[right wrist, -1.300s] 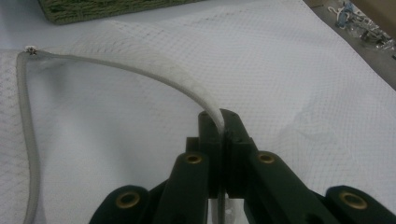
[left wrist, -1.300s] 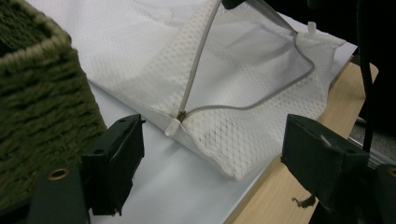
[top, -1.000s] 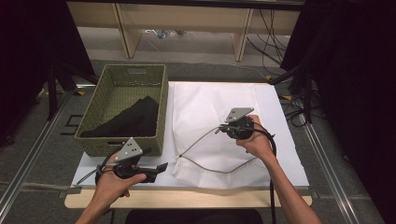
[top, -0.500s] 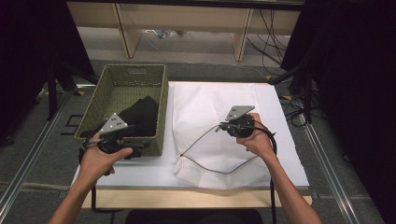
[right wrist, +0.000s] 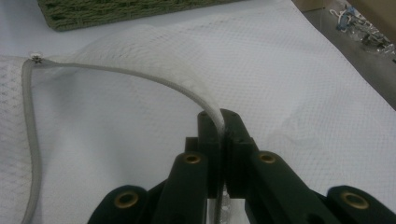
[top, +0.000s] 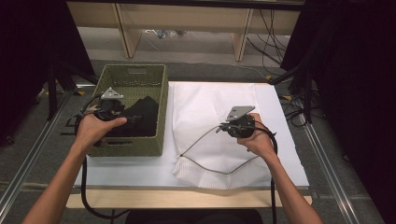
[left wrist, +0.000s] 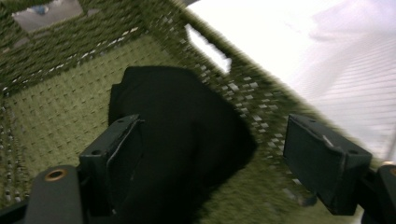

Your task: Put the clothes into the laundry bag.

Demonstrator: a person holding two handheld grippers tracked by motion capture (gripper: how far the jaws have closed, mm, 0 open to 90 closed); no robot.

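Holding the grey zipper edge (right wrist: 140,77) of the white mesh laundry bag (top: 212,116) on the table, my right gripper (right wrist: 220,122) stays pinched shut on it. My left gripper (left wrist: 212,154) has moved from the table's front edge to above the green woven basket (top: 154,140), jaws wide open and empty over the black cloth (left wrist: 187,130) inside.

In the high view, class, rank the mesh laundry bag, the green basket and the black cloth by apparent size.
1. mesh laundry bag, largest
2. green basket, smaller, though it stands taller
3. black cloth, smallest, lying inside the basket, partly hidden by the left gripper
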